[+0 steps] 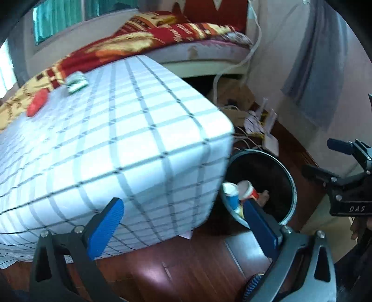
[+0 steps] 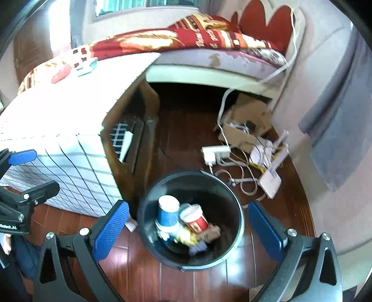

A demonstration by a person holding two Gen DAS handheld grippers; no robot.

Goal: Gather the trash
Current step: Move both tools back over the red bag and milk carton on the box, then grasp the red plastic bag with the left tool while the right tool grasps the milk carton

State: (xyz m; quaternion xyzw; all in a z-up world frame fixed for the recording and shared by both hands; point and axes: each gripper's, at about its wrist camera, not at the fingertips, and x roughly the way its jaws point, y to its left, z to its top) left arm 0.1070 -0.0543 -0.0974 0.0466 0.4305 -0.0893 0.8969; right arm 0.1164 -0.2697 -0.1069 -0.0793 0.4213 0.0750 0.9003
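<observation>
Dark red wooden floor (image 2: 176, 130). Table with white checked cloth (image 1: 116, 144) beside bed with red patterned blanket (image 1: 148, 39). Pale walls (image 2: 325, 76); daylit window (image 1: 58, 18). Cardboard box (image 2: 246, 125) and cables (image 2: 241, 176) on floor.

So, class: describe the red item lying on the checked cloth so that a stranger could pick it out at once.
Start at the checked cloth covering the table beside the bed. On its far part, near the patterned blanket, lie two small items close together. The red item is the plain, elongated one on the left; its neighbour, the green-and-white packet, is flatter.
</observation>
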